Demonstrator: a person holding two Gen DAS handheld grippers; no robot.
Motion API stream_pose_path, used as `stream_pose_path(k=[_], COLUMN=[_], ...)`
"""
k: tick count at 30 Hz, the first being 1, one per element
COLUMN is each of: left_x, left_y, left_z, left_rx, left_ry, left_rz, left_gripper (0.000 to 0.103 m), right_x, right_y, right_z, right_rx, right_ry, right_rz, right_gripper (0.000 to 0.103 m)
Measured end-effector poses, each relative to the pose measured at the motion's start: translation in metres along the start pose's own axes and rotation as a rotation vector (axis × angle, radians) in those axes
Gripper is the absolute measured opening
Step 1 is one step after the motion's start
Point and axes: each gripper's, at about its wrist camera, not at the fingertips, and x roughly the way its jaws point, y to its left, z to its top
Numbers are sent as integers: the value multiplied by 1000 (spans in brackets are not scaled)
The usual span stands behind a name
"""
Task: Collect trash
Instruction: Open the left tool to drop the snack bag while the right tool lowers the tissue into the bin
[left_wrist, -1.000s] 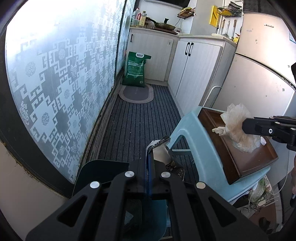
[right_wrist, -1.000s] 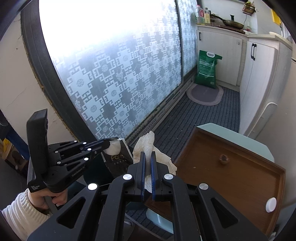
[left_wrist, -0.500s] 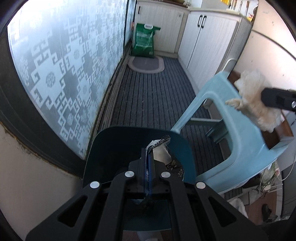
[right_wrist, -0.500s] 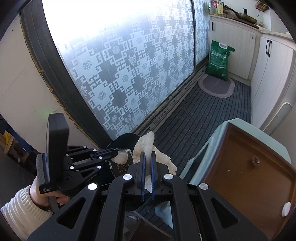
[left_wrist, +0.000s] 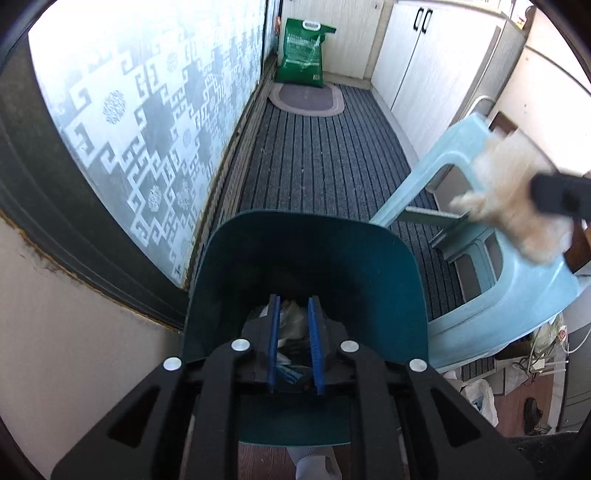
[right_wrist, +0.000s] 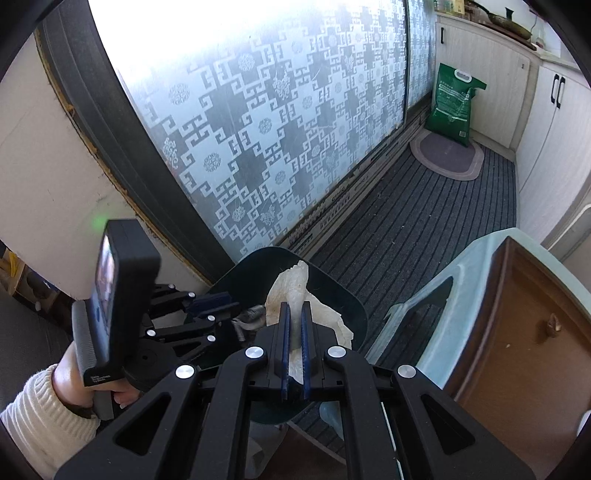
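A dark teal trash bin (left_wrist: 306, 254) stands on the floor below my left gripper (left_wrist: 293, 314), which is open over its mouth; wrappers (left_wrist: 291, 325) lie inside between the fingers. My right gripper (right_wrist: 293, 317) is shut on a crumpled white tissue (right_wrist: 291, 288) and holds it above the bin (right_wrist: 332, 291). In the left wrist view the tissue (left_wrist: 517, 218) and right gripper appear blurred at the right. The left gripper (right_wrist: 214, 306) shows open at the bin's left side in the right wrist view.
A light blue plastic stool (left_wrist: 491, 273) carries a brown wooden tray (right_wrist: 524, 332) just right of the bin. A patterned frosted glass door (right_wrist: 277, 129) runs along the left. A green bag (left_wrist: 303, 51), an oval mat and white cabinets (left_wrist: 424, 62) lie beyond on the striped carpet.
My left gripper opened and the dark wrapper it held dropped into the bin. My right gripper carried the tissue left, from the tray to above the bin.
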Motion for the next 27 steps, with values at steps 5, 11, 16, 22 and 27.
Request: stream_pose_path(k=[5, 11, 16, 22, 27], left_x=[-23, -64, -93, -115, -129], left_y=[4, 5, 8, 8, 9], left_z=[2, 6, 8, 7, 4], left_rx=[-26, -52, -79, -96, -93], left_ry=[-94, -268, -404, -507, -583], left_rz=[-35, -92, -127, -164, -192], left_gripper=[19, 21, 24, 31, 32], right_x=[15, 33, 54, 91, 114], right_y=[5, 9, 13, 24, 38], right_z=[-1, -4, -11, -27, -38], right_rx=[-10, -17, -25, -65, -105], right_ry=[36, 81, 138, 239, 303], right_rz=[0, -2, 2, 1, 0], right_gripper=[5, 5, 5, 5, 5])
